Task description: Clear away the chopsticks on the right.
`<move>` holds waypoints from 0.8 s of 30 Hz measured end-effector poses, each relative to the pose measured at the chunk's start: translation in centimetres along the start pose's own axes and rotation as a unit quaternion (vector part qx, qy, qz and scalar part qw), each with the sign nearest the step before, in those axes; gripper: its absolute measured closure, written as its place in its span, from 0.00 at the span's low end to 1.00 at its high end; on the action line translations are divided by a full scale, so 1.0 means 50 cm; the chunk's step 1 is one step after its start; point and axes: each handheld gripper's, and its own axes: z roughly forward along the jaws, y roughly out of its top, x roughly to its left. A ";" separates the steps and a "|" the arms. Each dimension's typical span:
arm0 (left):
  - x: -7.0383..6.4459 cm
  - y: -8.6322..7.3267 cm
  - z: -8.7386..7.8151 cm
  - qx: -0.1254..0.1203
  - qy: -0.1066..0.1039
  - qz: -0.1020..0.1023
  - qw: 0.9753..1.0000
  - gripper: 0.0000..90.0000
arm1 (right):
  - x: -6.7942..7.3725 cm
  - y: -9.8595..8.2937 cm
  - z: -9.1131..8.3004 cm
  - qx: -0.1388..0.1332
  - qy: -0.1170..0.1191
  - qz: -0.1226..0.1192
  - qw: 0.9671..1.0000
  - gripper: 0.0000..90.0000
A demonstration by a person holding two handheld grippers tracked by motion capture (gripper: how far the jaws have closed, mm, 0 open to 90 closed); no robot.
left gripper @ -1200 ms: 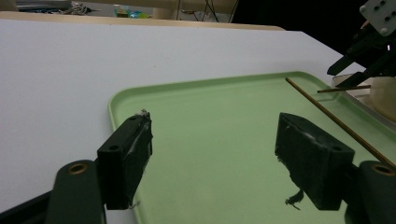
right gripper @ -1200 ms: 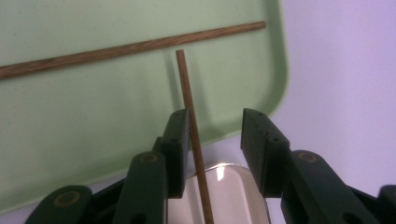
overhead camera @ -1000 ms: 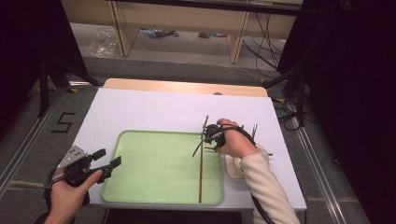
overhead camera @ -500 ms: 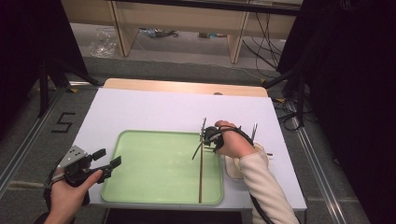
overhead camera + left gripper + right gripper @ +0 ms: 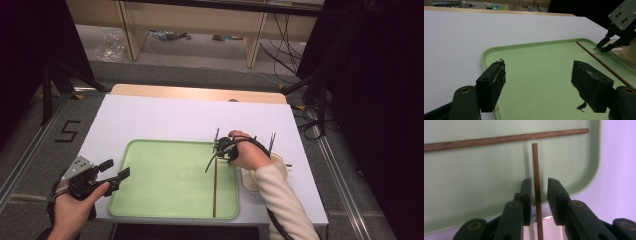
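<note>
Right gripper (image 5: 539, 186) loosely astride thin wooden stick (image 5: 535, 170), not clamped; left gripper (image 5: 539, 80) agape, empty. Light, stiff, probably slippery. Best pinched mid-length.

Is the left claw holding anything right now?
No: in the left gripper view the left claw stands wide open, with bare green tray between its jaws.
</note>
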 end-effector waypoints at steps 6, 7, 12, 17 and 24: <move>0.000 0.000 0.000 -0.001 0.000 -0.001 1.000 0.30 | 0.003 0.002 0.005 0.003 -0.001 -0.011 1.000 0.90; 0.000 0.000 0.000 -0.001 0.000 -0.001 1.000 0.30 | 0.003 0.002 0.005 0.004 -0.001 -0.013 1.000 0.92; 0.000 0.000 0.000 -0.001 0.000 -0.001 1.000 0.30 | 0.008 0.003 0.005 0.009 0.001 -0.012 1.000 0.96; 0.000 0.000 0.000 -0.001 0.000 -0.001 1.000 0.30 | 0.007 0.004 0.004 0.010 -0.015 -0.033 0.999 0.97; 0.000 0.000 0.000 -0.001 0.000 -0.002 1.000 0.30 | 0.009 0.007 -0.002 0.008 -0.036 -0.043 0.998 0.97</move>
